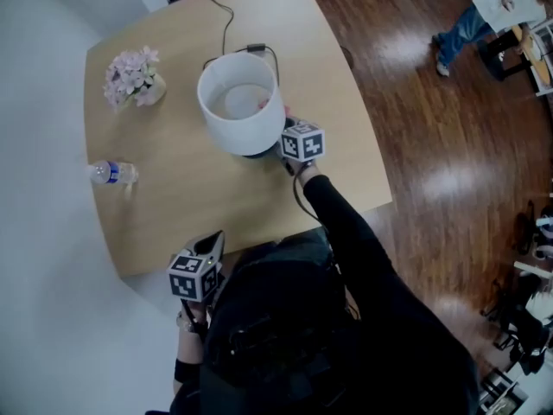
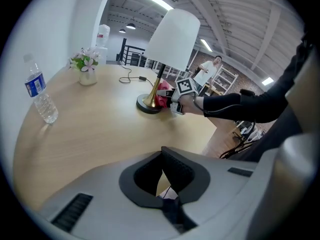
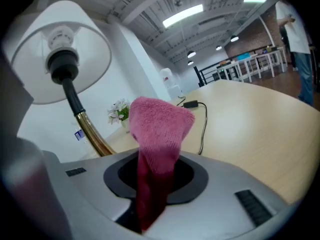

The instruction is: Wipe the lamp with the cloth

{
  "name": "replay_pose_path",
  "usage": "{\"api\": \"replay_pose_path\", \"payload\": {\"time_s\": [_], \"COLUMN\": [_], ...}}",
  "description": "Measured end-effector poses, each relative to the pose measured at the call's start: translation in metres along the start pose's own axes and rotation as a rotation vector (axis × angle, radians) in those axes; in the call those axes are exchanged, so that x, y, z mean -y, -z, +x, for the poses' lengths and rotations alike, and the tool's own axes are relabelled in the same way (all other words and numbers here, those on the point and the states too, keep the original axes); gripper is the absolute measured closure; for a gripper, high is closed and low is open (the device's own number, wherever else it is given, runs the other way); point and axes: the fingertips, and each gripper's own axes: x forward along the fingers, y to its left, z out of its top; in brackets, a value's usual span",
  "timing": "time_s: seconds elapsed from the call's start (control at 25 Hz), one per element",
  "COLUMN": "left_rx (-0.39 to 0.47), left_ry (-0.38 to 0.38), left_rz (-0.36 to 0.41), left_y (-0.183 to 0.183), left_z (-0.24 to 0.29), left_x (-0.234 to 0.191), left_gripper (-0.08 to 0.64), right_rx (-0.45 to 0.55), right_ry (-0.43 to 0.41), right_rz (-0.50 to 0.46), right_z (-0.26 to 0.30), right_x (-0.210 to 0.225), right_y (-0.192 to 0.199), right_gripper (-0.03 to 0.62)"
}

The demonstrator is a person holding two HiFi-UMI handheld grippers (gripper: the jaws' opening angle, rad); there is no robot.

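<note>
Cloth [image 3: 159,129], pink and bunched, is clamped between the jaws of the right gripper [image 3: 156,184]: its lower part is squeezed in the slot between the pads and its free end stands up in front of them. That gripper reaches in low at the foot of the lamp [image 1: 240,102], under the rim of the white shade, with the marker cube [image 1: 302,141] just beside the shade in the head view. From the left gripper view the cloth lies against the bottom of the brass stem [image 3: 91,130], over the round base [image 2: 146,104]; whether it presses on the metal I cannot tell. In the right gripper view the stem rises just left of the cloth, up to a black socket and a bulb inside the shade. The lamp stands upright toward the far middle of the pale wooden table [image 1: 190,193]. Its black cord [image 1: 226,20] trails across the top to the far edge. The left gripper [image 2: 161,176] hangs over the near edge of the table, well apart from the lamp, with its jaws together and nothing between them. A water bottle [image 1: 112,173] stands upright near the table's left side, and a small vase of pale flowers [image 1: 131,76] sits near the far left corner. A person [image 1: 492,11] stands on the dark wooden floor well beyond the table.
</note>
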Motion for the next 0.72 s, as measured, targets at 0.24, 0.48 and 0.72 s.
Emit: {"api": "replay_pose_path", "payload": {"time_s": [0.24,0.48,0.72], "left_rx": [-0.007,0.001,0.015], "left_ry": [0.031,0.059,0.081], "left_rz": [0.003,0.036,0.020], "left_y": [-0.005,-0.009,-0.006], "left_z": [0.009,0.016,0.014], "left_x": [0.005,0.012,0.013], "left_gripper": [0.548,0.548,0.548], "right_rx": [-0.016,-0.036,-0.078], "right_ry": [0.032,0.042,0.069], "right_rz": [-0.034,-0.060,-0.117], "right_z": [-0.009,-0.025,-0.031], "right_x": [-0.006,-0.020,-0.046], "right_y": [0.015,0.033,0.052], "right_gripper": [0.497,0.497,0.497]}}
